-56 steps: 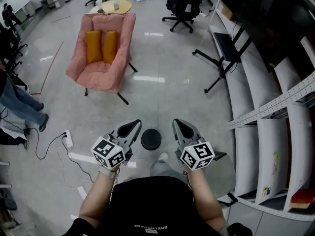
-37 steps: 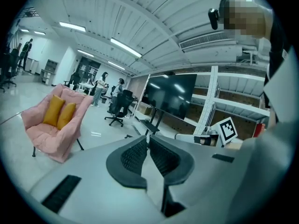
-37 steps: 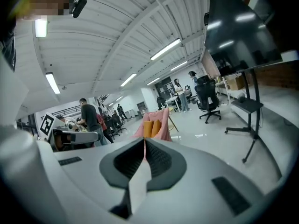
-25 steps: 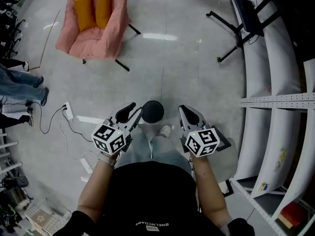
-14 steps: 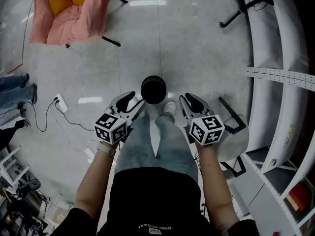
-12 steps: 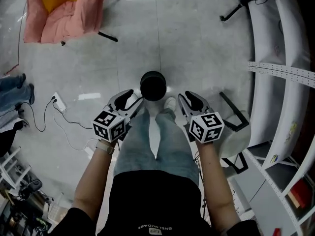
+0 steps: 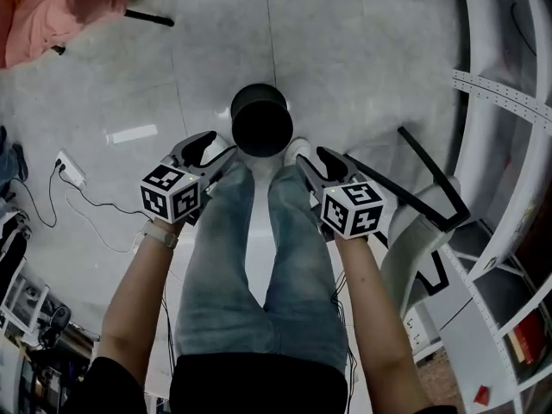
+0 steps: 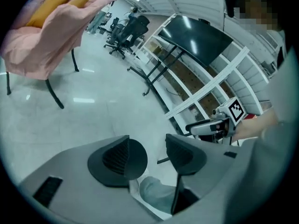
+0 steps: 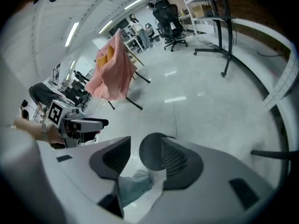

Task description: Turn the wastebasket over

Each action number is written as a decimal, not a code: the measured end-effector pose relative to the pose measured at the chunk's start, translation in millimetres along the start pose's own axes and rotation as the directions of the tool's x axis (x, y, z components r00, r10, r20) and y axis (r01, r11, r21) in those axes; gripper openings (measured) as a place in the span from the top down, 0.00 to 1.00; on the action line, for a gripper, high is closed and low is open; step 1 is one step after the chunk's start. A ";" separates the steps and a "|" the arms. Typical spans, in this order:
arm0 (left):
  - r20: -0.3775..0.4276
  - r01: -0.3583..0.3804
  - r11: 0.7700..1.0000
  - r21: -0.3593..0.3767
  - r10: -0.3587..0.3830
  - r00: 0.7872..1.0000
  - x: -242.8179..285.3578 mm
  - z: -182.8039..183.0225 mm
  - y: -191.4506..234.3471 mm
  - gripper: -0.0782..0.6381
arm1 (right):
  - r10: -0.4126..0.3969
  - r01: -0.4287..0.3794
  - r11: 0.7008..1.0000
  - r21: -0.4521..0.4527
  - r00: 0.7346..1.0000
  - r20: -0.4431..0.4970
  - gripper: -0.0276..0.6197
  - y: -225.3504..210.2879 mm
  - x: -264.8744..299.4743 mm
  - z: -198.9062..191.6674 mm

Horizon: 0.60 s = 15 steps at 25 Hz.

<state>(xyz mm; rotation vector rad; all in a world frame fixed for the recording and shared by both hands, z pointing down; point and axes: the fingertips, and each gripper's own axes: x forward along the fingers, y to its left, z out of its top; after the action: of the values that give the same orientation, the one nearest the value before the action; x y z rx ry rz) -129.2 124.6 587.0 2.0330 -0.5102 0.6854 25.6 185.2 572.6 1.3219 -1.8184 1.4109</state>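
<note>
The black round wastebasket [image 7: 261, 121] stands on the grey floor just beyond the person's white shoes. My left gripper [image 7: 211, 149] hangs at its near left, apart from it. Its jaws are opening, and the left gripper view shows nothing between its pads [image 8: 122, 157]. My right gripper [image 7: 312, 164] hangs at the basket's near right, also apart, jaws opening. In the right gripper view the wastebasket [image 9: 150, 152] shows as a dark disc beyond the gap, partly hidden by one jaw. Nothing is gripped.
The person's legs in jeans [image 7: 259, 248] fill the space below the grippers. A pink chair [image 7: 52, 11] stands at the far left, and a power strip with its cable [image 7: 69, 169] lies at the left. White shelving [image 7: 509, 145] and a black stand leg [image 7: 423, 179] are at the right.
Both grippers have sunk towards the floor and tipped downward, and their jaws have spread apart. The head view has tipped down, so the wastebasket looks larger and sits between the grippers.
</note>
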 end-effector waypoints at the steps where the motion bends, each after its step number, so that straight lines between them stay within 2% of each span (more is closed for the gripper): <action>1: -0.020 0.011 1.000 0.003 -0.011 1.000 12.9 -9.2 7.3 0.55 | -0.005 0.005 1.000 0.009 1.000 -0.015 0.66 -6.8 11.2 -7.1; 4: -0.086 0.035 0.999 0.013 -0.034 0.996 47.9 -39.1 25.1 0.54 | -0.012 0.014 0.999 0.043 0.998 -0.058 0.65 -25.9 41.6 -28.5; 8: -0.158 0.018 0.999 0.046 -0.010 0.987 86.3 -67.5 54.5 0.53 | -0.022 0.031 0.996 0.082 0.994 -0.111 0.63 -52.4 78.3 -56.2; 15: -0.203 0.002 1.000 -0.013 -0.004 0.979 133.7 -87.5 98.6 0.51 | 0.011 0.015 0.988 0.152 0.985 -0.171 0.62 -78.4 137.8 -97.1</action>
<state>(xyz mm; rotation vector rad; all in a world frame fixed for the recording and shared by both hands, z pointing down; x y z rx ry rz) -109.3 137.6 773.2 1.9253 -0.3907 0.8748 20.9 220.1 755.1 1.2319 -1.6246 1.6374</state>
